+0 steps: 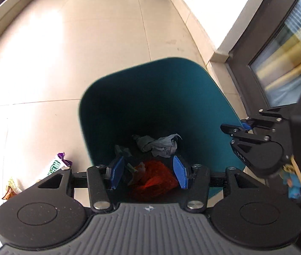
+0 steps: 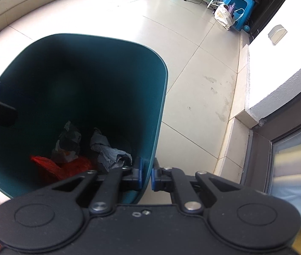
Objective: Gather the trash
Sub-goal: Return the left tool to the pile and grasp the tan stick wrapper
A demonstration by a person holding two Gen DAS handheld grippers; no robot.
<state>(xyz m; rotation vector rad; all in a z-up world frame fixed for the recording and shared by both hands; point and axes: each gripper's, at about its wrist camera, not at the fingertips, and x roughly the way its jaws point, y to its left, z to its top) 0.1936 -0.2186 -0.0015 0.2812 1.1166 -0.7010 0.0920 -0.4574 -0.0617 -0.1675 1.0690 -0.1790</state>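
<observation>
Trash (image 1: pixel 156 176) inside teal bin (image 1: pixel 203 89)

Both the left gripper (image 1: pixel 148 173) and right gripper (image 2: pixel 146 175) are black with ribbed blue pads and silver screws.

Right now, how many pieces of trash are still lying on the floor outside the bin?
2. A white and purple wrapper lies left of the teal bin, and an orange-brown wrapper lies nearer the camera. The left tool may hide more.
</observation>
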